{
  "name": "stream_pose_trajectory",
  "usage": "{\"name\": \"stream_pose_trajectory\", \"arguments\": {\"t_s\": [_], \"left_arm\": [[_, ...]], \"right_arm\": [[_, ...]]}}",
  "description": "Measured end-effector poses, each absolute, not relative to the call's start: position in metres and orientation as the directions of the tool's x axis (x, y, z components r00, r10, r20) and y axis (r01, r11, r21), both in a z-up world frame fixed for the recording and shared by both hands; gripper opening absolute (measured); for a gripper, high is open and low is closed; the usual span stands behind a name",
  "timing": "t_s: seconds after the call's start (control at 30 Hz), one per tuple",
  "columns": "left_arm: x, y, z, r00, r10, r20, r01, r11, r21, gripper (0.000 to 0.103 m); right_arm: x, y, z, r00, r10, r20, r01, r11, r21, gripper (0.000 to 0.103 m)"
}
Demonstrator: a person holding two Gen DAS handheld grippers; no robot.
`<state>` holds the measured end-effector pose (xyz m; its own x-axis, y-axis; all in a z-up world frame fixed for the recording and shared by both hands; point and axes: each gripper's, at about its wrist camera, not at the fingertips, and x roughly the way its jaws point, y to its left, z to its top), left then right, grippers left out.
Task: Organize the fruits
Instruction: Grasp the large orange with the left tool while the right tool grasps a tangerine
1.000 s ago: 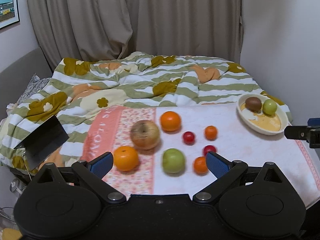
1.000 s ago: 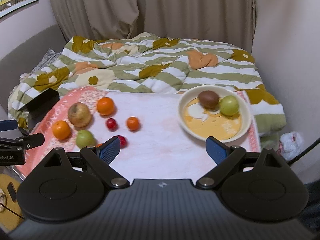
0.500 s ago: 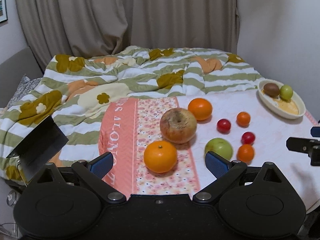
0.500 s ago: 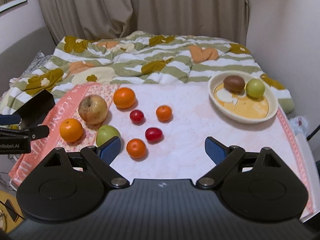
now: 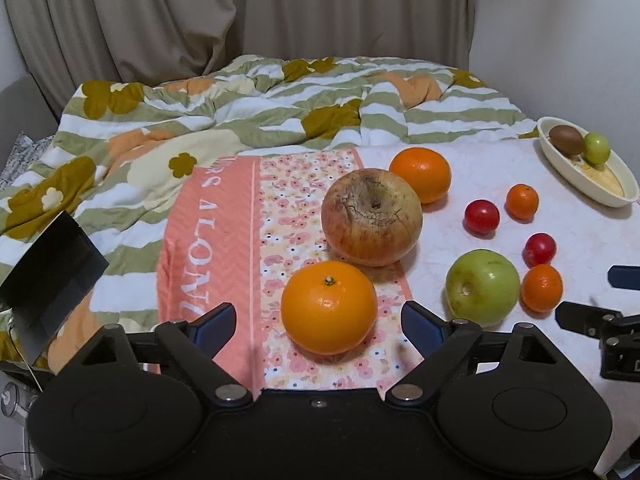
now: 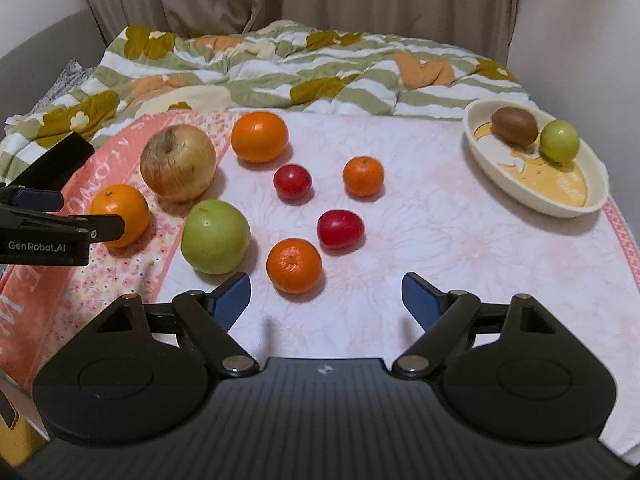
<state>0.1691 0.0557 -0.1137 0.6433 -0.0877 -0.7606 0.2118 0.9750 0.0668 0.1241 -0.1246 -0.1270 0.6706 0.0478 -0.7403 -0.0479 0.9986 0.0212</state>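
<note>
Both claws have come in closer to the fruit, and the left claw [image 5: 318, 322] now has the big orange [image 5: 329, 306] right between its blue tips, which are wide apart and not touching it. Just ahead of the right claw [image 6: 326, 298], also wide apart and holding nothing, sits a small mandarin [image 6: 294, 265], with the green apple [image 6: 215, 237] to its left. Far off to the right claw's right, the bowl [image 6: 592, 184] holds a kiwi [image 6: 514, 125] and a small green fruit [image 6: 559, 145].

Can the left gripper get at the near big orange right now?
Probably yes: the left gripper is open, the orange sits right between its fingers, and nothing blocks it.
</note>
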Motion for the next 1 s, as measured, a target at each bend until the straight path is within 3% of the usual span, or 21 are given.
{"name": "stream_pose_trajectory", "arguments": {"t_s": [0.17,0.5,0.73,1.0], "left_arm": [[0.181,0.052,-0.124,0.615,-0.091,-0.783,0.208,0.977,0.049,0.088],[0.189,0.056,-0.134,0.590,-0.104,-0.801,0.190,0.982,0.013,0.065],[0.187,0.056,-0.133,0.591,-0.105,-0.800,0.180,0.984,0.005,0.064],[0.179,0.062,-0.133,0.593,-0.096,-0.800,0.167,0.986,0.006,0.064]], "right_arm": [[0.137,-0.120,-0.138,0.653,0.056,-0.755,-0.065,0.998,0.018,0.088],[0.149,-0.115,-0.147,0.629,0.079,-0.773,-0.085,0.996,0.033,0.077],[0.153,-0.114,-0.148,0.627,0.085,-0.774,-0.088,0.995,0.038,0.075],[0.161,-0.106,-0.151,0.629,0.095,-0.772,-0.108,0.994,0.034,0.061]]}}
